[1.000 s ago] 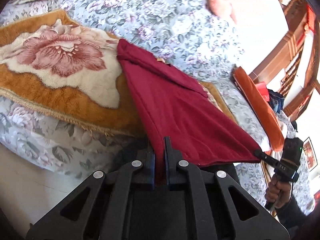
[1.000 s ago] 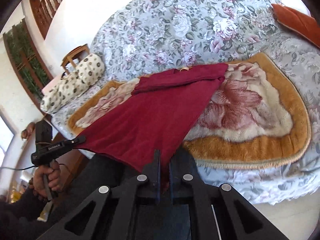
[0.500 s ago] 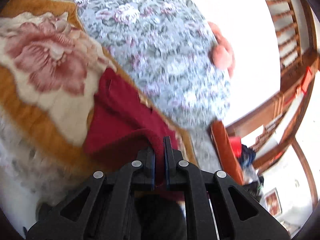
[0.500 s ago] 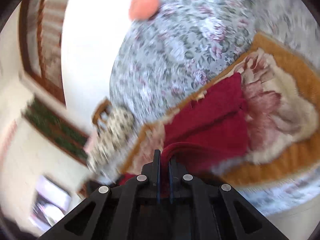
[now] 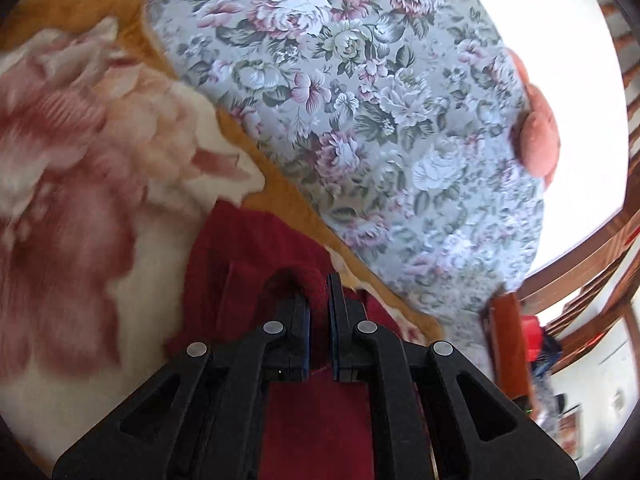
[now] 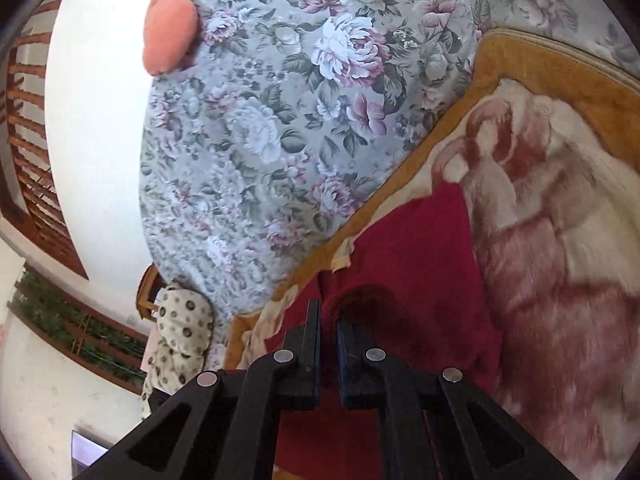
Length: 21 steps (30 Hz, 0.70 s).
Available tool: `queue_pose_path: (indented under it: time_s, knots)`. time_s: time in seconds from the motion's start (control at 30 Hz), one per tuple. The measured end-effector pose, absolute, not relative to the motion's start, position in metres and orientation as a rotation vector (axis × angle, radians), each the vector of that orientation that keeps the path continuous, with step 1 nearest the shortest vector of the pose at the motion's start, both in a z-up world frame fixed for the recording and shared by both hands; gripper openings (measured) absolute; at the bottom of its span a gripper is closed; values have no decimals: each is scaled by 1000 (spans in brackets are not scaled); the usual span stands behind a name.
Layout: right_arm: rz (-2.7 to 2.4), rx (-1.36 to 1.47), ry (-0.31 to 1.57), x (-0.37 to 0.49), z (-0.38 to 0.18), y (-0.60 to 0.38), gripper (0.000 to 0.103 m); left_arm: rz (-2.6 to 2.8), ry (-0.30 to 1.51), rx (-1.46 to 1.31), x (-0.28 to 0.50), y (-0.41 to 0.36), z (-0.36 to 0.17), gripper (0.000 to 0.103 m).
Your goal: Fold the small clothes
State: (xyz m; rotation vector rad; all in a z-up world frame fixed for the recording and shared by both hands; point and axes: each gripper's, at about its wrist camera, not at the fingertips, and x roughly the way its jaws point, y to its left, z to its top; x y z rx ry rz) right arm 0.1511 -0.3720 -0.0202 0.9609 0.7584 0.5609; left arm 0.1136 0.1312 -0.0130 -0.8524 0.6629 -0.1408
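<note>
I had both claws clamped shut on the red garment (image 5: 240, 280): left gripper (image 5: 318, 292) and right gripper (image 6: 328, 320) each pinching a hem corner. It lay on the rose-print plush mat (image 6: 560, 200), its far edge just ahead of both claws (neither plainly nearer), long axis near-to-far. No legible writing or labels.

1. I count 1 dark red garment (image 5: 248, 264).
2. I see 2 grippers: the left gripper (image 5: 318, 300) and the right gripper (image 6: 329, 320).
3. 1 plush rose-patterned blanket (image 5: 80, 168) lies under it.
4. 1 floral bedcover (image 6: 280, 120).
5. 1 pink cushion (image 6: 170, 36).
6. 1 spotted pillow (image 6: 180, 328).
</note>
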Motion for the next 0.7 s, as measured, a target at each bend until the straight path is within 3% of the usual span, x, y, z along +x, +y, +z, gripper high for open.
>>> queue_pose_path:
  time_s: [0.37,0.47,0.6,0.7]
  knots:
    - [470,839,767,218,-33,-353,6,-78,833,-653,207,116,-45,7]
    - [451,872,831,231,-46,-353,15,-95,860,-617,210,114,-45,22]
    - [504,950,798,221,-42,-367,25,-108,794,-559,199,121,-16,73]
    - [513,882,740,204,-24,-379,27,-76,717,-553,187,137,8,75]
